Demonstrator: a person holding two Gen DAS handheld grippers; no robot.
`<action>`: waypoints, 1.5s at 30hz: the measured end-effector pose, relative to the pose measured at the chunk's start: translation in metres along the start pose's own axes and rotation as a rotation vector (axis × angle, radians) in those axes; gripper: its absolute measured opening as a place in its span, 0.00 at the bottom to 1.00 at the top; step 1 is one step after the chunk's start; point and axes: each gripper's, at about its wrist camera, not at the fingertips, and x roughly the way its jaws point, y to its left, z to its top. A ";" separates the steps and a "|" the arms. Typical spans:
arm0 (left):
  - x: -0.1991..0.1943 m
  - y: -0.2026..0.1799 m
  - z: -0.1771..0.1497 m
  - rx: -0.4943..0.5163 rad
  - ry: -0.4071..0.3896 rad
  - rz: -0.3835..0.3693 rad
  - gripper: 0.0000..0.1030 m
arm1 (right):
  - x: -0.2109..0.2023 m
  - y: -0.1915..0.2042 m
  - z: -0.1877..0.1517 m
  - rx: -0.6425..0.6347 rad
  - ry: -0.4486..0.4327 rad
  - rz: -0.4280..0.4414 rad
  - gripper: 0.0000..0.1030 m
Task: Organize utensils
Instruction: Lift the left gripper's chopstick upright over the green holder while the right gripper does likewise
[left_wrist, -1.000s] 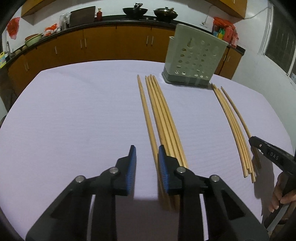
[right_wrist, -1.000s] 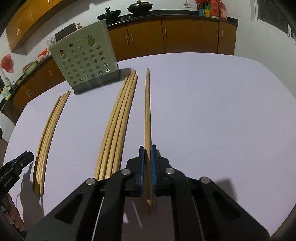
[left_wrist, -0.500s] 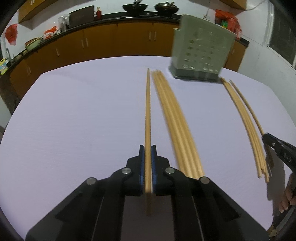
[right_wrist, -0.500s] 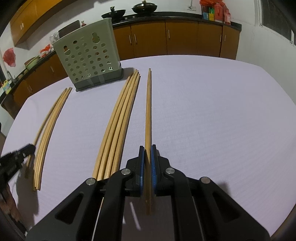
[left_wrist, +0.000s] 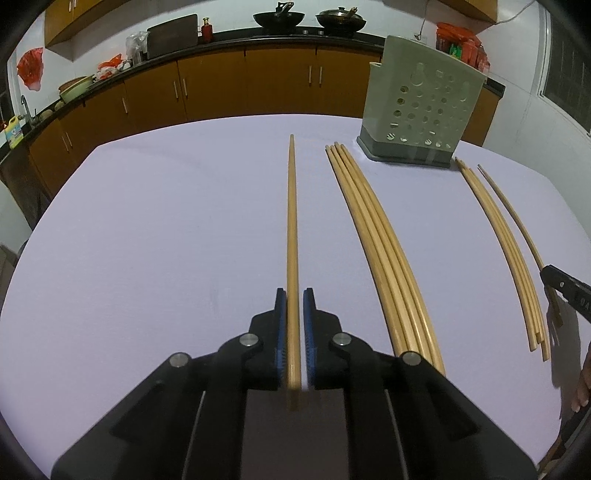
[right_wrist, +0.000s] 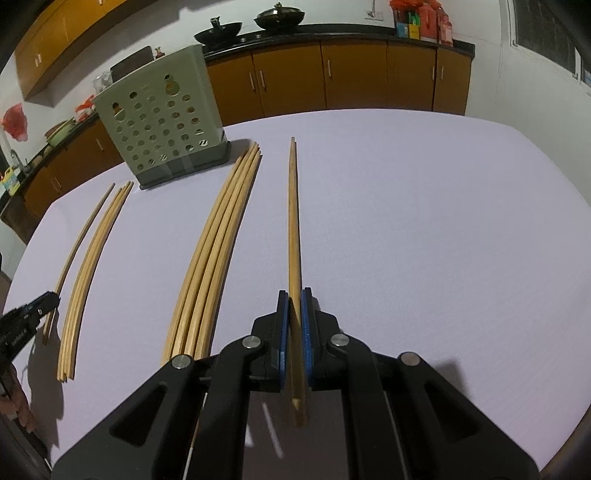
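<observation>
My left gripper (left_wrist: 293, 295) is shut on one wooden chopstick (left_wrist: 291, 229), which points ahead over the lilac table (left_wrist: 147, 240). My right gripper (right_wrist: 291, 295) is shut on another chopstick (right_wrist: 293, 221). A bundle of several chopsticks (left_wrist: 376, 236) lies right of the left gripper; it also shows in the right wrist view (right_wrist: 218, 240). A second bundle (left_wrist: 502, 243) lies further right, by the other gripper's tip (left_wrist: 561, 284). The green perforated utensil holder (left_wrist: 421, 107) stands upright at the far edge, also in the right wrist view (right_wrist: 162, 118).
Brown kitchen cabinets (left_wrist: 221, 92) with a black counter run behind the table, with woks (left_wrist: 279, 16) on top. A window (left_wrist: 565, 70) is on the right wall. The table's edges curve away at left and right.
My left gripper moved left over a single chopstick, shut on it and lifted it away from the bundle. My right gripper stayed shut on its chopstick and rose slightly.
</observation>
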 end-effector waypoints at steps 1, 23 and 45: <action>0.000 0.000 0.000 0.003 0.003 -0.002 0.08 | 0.000 0.000 0.001 0.004 0.004 0.003 0.07; -0.141 0.035 0.088 -0.050 -0.456 0.007 0.08 | -0.122 -0.011 0.082 -0.035 -0.444 -0.038 0.07; -0.211 -0.023 0.202 -0.049 -0.699 -0.224 0.07 | -0.192 0.057 0.192 -0.074 -0.744 0.172 0.07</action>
